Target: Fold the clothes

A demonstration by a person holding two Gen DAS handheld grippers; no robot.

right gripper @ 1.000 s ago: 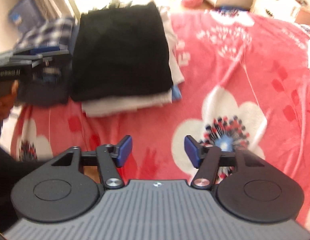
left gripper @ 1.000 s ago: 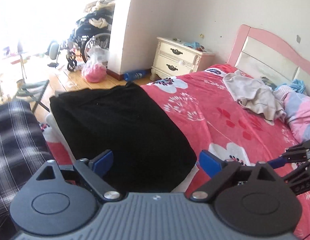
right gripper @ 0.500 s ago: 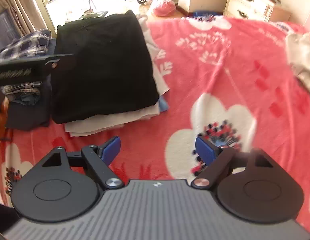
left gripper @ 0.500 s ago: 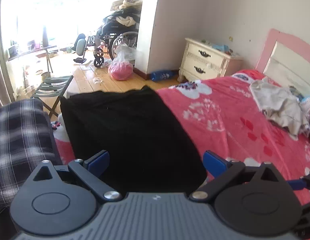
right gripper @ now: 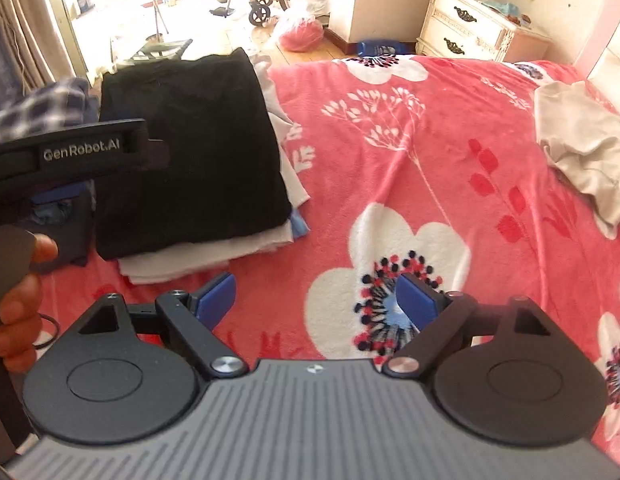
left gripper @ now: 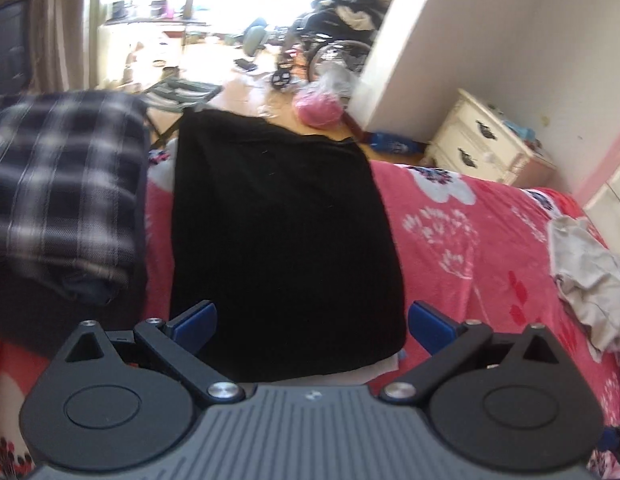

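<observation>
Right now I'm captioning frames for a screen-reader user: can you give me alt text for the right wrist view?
The right gripper, its jaws opening with nothing between them, hangs over a red floral bedspread. A folded black garment tops a stack of lighter clothes at left, beside the left gripper; a crumpled beige garment lies at right.

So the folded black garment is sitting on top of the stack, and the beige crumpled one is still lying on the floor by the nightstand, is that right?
Not quite. The folded black garment does top the stack, but the beige crumpled one lies on the red floral bed cover near the headboard, not on the floor by the nightstand. The right wrist view shows it best.
</observation>
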